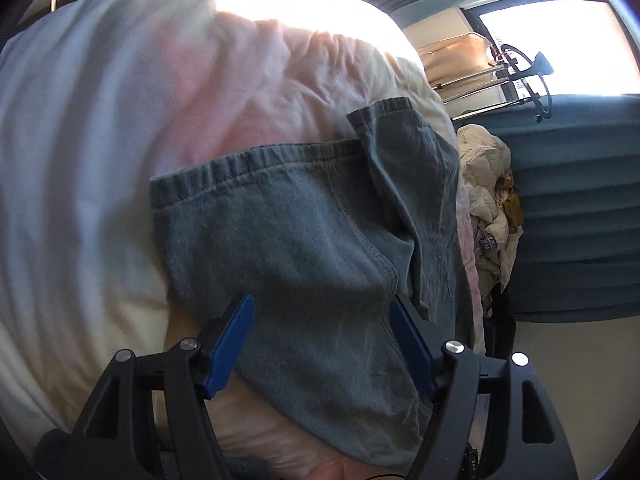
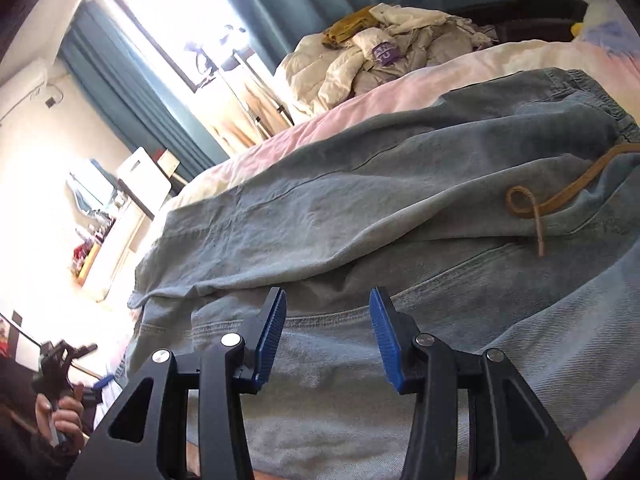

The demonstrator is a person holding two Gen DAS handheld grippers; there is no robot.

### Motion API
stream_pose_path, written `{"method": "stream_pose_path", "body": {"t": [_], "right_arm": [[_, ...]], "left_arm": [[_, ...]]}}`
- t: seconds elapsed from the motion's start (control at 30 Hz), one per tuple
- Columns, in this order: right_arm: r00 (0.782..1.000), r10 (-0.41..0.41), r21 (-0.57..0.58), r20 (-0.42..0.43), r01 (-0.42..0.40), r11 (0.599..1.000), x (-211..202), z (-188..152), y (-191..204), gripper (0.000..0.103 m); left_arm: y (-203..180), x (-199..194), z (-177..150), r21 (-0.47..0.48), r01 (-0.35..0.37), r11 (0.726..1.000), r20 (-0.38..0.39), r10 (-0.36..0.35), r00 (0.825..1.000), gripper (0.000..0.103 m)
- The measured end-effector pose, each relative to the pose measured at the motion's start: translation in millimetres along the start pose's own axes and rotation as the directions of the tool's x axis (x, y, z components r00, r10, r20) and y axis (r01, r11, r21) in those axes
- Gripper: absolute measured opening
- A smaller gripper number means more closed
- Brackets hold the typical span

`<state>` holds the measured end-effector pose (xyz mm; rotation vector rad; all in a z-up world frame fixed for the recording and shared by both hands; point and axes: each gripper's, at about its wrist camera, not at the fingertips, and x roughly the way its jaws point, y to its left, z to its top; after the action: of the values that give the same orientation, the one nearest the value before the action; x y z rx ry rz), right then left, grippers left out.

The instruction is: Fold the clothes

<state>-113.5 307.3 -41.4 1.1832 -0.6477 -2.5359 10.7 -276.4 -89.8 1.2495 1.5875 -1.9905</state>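
- Left wrist view: left gripper (image 1: 322,322) hangs with jaws spread wide over faded blue denim trousers (image 1: 304,256); nothing is between the pads.
- Trousers lie spread on a pale pink-and-white bedcover (image 1: 120,120).
- Right wrist view: right gripper (image 2: 328,320) is half-spread just above the denim, gripping nothing; a tan drawstring (image 2: 560,200) lies on top, far right.

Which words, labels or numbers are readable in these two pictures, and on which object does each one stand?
White letters on a purple patch of the cream garment pile: too blurred to read.
The same purple patch, left wrist view: also unreadable.
Small print on the left gripper's body: too small.
Nothing else carries text.
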Motion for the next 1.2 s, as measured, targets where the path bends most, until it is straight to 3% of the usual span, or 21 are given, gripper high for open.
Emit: {"method": "stream_pose_path", "body": {"t": [0.13, 0.2, 0.27, 0.4, 0.57, 0.7, 0.77, 0.87, 0.97, 1.07, 1.1, 1.2], "right_arm": [[0.999, -0.023, 0.126, 0.043, 0.017, 0.992, -20.6, 11.1, -29.0, 0.044], [0.998, -0.047, 0.172, 0.038, 0.04, 0.984, -25.2, 14.6, -42.6, 0.044], [0.997, -0.068, 0.21, 0.046, 0.057, 0.976, -31.9, 16.7, -55.8, 0.044], [0.991, -0.068, 0.319, 0.115, 0.028, 0.947, -59.3, 18.3, -87.3, 0.044], [0.97, -0.134, 0.476, 0.203, 0.022, 0.879, -101.9, 15.8, -137.9, 0.044], [0.954, -0.195, 0.549, 0.228, 0.04, 0.835, -125.9, 15.7, -180.2, 0.044], [0.946, -0.251, 0.578, 0.204, 0.091, 0.811, -135.5, 13.5, -204.5, 0.044], [0.921, -0.351, 0.602, 0.167, 0.187, 0.776, -148.2, 5.2, -237.0, 0.044], [0.916, -0.381, 0.632, 0.128, 0.221, 0.743, -149.6, -7.5, -266.7, 0.044], [0.925, -0.365, 0.687, 0.108, 0.196, 0.7, -144.7, -19.9, -292.1, 0.044], [0.919, -0.384, 0.707, 0.094, 0.209, 0.675, -143.3, -21.9, -297.7, 0.044], [0.899, -0.432, 0.757, 0.068, 0.236, 0.61, -138.8, -24.9, -310.4, 0.044]], "left_arm": [[34.2, 18.7, -11.0, -0.15, -0.041, 0.988, -0.109, 0.025, 0.994, 0.072], [40.9, 28.1, -10.8, -0.175, -0.028, 0.984, -0.122, 0.006, 0.993, 0.072], [44.7, 33.9, -9.7, -0.216, 0.033, 0.976, -0.111, -0.058, 0.992, 0.072], [41.3, 47.6, -6.4, -0.22, 0.073, 0.973, -0.107, -0.099, 0.989, 0.072], [38.3, 58.9, -5.0, -0.192, 0.077, 0.978, -0.136, -0.105, 0.985, 0.071], [38.4, 59.6, -4.3, -0.178, 0.087, 0.98, -0.13, -0.111, 0.985, 0.056], [38.4, 58.7, -2.6, -0.175, 0.1, 0.98, -0.12, -0.122, 0.985, 0.046], [28.2, 57.6, -2.1, -0.119, 0.088, 0.989, -0.093, -0.099, 0.991, 0.042], [17.9, 58.3, -0.6, -0.067, 0.063, 0.996, -0.064, -0.067, 0.996, 0.032], [11.5, 55.9, 1.2, -0.029, 0.079, 0.996, -0.036, -0.08, 0.996, 0.02], [9.0, 54.3, 1.8, -0.014, 0.089, 0.996, -0.024, -0.09, 0.996, 0.011], [4.1, 48.4, 4.4, 0.006, 0.13, 0.991, 0.01, -0.13, 0.991, 0.006]]}}
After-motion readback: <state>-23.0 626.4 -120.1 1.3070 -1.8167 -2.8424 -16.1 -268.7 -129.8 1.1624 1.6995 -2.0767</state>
